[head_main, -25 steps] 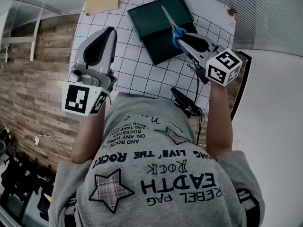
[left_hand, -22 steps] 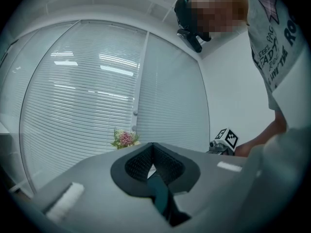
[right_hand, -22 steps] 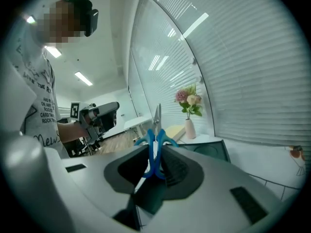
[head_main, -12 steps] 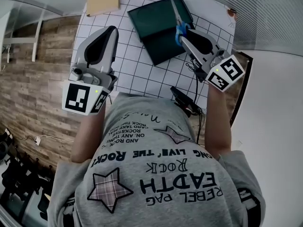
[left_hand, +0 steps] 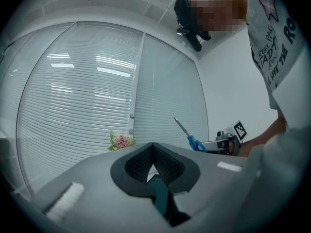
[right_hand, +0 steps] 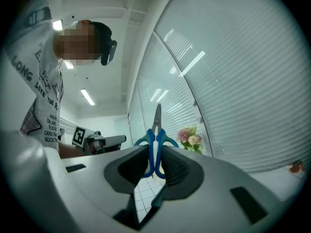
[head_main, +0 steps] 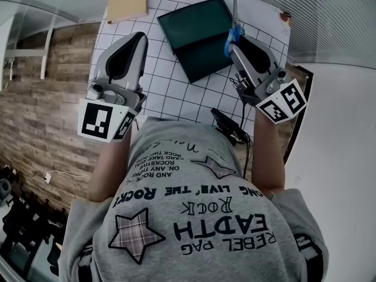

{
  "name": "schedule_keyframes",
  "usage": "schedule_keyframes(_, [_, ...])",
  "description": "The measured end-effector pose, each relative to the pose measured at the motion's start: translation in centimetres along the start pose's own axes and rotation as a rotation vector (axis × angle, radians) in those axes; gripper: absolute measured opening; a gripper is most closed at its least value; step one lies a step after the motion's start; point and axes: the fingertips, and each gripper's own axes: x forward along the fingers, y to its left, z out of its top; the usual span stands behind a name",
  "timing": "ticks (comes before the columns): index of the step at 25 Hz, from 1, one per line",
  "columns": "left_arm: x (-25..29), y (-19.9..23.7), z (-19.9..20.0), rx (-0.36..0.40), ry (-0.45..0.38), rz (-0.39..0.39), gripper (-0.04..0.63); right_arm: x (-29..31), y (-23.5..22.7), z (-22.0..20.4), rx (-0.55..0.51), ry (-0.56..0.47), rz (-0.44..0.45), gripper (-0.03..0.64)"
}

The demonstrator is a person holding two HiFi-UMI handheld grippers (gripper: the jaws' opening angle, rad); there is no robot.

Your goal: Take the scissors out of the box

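Scissors, blue-handled: raised clear of the dark green box by the tabletop's far edge since a second ago, handles clamped in the right gripper's narrowed jaws, blades upward; removal judged essentially complete.

One steep overhead, two level views

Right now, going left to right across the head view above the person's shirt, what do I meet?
Grey left gripper → dark green rectangular box → blue-handled metal scissors, clamped in the fingers of the right gripper.
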Motion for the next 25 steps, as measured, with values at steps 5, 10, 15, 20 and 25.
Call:
schedule_keyframes(5, [0.1,-0.1,0.5,0.006,-0.012,-0.001,-0.003,-0.5,0.5,2.5,-0.056,-0.061,-0.038,0.094])
schedule_keyframes(10, [0.1,-0.2,1.1,0.016,-0.022,-0.001,-0.003,-1.0,1.0,4.4,-0.106,-0.102,-0.071,0.094])
schedule_keyframes(15, [0.0,0.0,1.7,0.034,-0.030,0.015,-0.003,-1.9,1.3,6.2,-0.145,-0.144,-0.113,0.094])
schedule_keyframes(20, [0.1,0.7,2.2,0.035,-0.031,0.045,-0.003,-2.8,1.5,7.8,-0.187,-0.162,-0.172,0.094])
schedule_keyframes(25, [0.2,0.7,3.0,0.039,-0.050,0.043,-0.003,-3.9,1.8,9.5,-0.208,-0.188,-0.226,0.094])
